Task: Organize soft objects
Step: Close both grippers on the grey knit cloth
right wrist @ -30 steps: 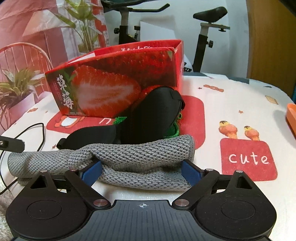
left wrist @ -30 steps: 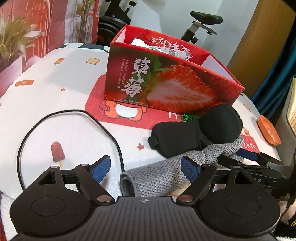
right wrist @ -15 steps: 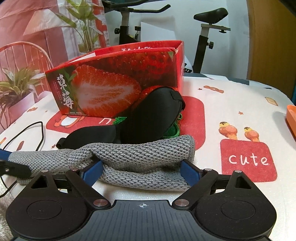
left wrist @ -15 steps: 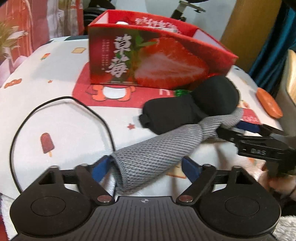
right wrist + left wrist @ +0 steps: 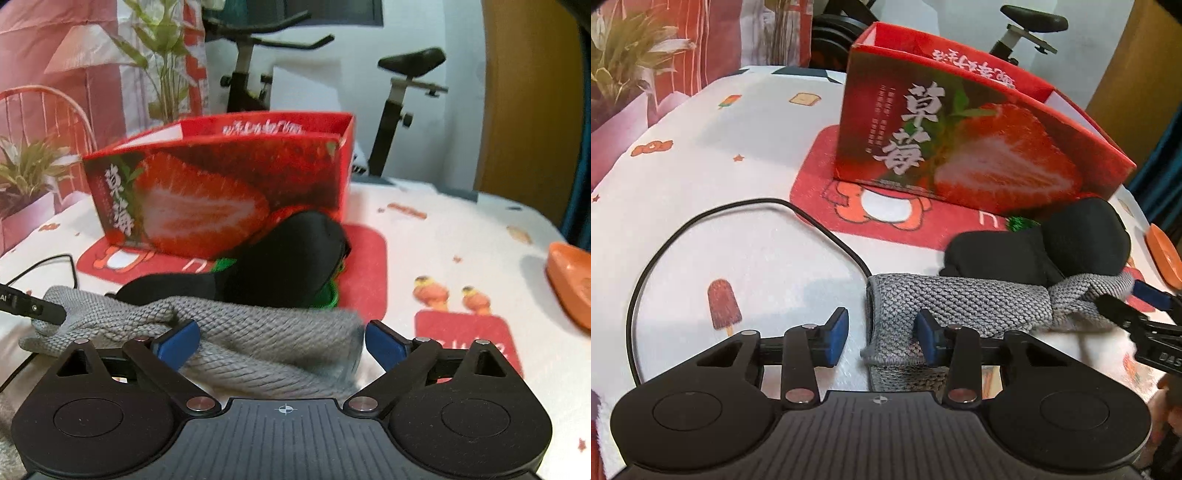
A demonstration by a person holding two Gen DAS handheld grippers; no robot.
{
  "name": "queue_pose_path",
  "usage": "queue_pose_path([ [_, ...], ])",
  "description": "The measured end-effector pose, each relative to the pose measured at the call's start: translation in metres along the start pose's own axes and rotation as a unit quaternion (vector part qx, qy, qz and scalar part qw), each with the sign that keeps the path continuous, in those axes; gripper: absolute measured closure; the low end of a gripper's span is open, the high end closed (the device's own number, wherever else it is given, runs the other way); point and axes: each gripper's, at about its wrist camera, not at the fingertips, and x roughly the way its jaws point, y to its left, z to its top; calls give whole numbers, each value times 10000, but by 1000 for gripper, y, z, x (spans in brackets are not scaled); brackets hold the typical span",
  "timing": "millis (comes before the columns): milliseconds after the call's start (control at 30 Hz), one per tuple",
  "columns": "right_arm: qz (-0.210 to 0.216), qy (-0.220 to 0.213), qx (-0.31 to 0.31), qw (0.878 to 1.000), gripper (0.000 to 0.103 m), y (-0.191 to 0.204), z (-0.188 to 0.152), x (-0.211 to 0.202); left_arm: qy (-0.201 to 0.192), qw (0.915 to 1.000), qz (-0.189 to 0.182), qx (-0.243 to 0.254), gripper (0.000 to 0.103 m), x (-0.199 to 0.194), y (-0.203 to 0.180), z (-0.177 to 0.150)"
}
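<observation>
A grey knitted cloth (image 5: 960, 306) lies stretched across the patterned table cover, and a black eye mask (image 5: 1034, 251) rests against it in front of the red strawberry box (image 5: 960, 147). My left gripper (image 5: 881, 336) is closing over the cloth's left end: the right pad touches the fabric, while the left pad stands clear. In the right wrist view, the cloth (image 5: 266, 347) fills the space between the wide, opening jaws of my right gripper (image 5: 282, 343). The mask (image 5: 288, 266) and box (image 5: 221, 184) lie beyond. A left finger (image 5: 33, 308) reaches the cloth's far end.
A black cable (image 5: 738, 206) loops over the cover left of the cloth. Something green (image 5: 328, 295) peeks out from under the mask. An orange dish (image 5: 569, 284) sits at the right edge. An exercise bike (image 5: 399, 110) and plants stand behind the table.
My left gripper has moved down to the cloth's left end and its jaws have narrowed a lot. The right gripper has tipped slightly and its jaws stand a bit wider.
</observation>
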Motion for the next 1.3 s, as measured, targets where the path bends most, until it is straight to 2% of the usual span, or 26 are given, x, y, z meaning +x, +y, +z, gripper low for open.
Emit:
queue_pose_path([
  [100,-56,-78,125,9999,8,-6,1,0,-83,10000,53,-1,60,4,2,3],
  [167,-7,71,231,9997,9,-10,0,6,-137,9999,46,-6,60,5,4,6],
  [267,161,300,297,9990,17,-10,-3,13,-190,9998,67,54,60,6,5,10],
  [433,247,377,143,9989,18,0,-5,15,-220,9997,79,-16,60,11,12,23],
  [533,241,402,204,9987,19,-1,-4,16,-413,9990,143,15,60,4,14,32],
  [633,241,420,217,9986,21,-1,-4,17,-600,9982,-17,-1,60,-6,15,35],
  [667,244,433,215,9985,22,-1,-4,17,-647,9978,-113,-3,58,-9,15,34],
  [733,243,464,224,9984,22,-1,-5,18,-697,9971,-295,15,47,-14,13,30],
  [767,247,478,243,9983,22,-2,-5,18,-740,9965,-389,30,38,-16,12,26],
  [800,252,492,265,9981,22,-3,-6,19,-762,9960,-453,54,32,-17,11,22],
  [1000,227,516,249,9981,22,-2,-6,18,-617,9964,-480,344,31,-12,-5,-1],
  [1133,227,523,259,9980,22,-2,-6,19,-703,9948,-305,668,33,-15,-18,-12],
  [1300,240,532,272,9979,22,-3,-6,19,-663,9950,-321,673,33,-13,-17,-15],
])
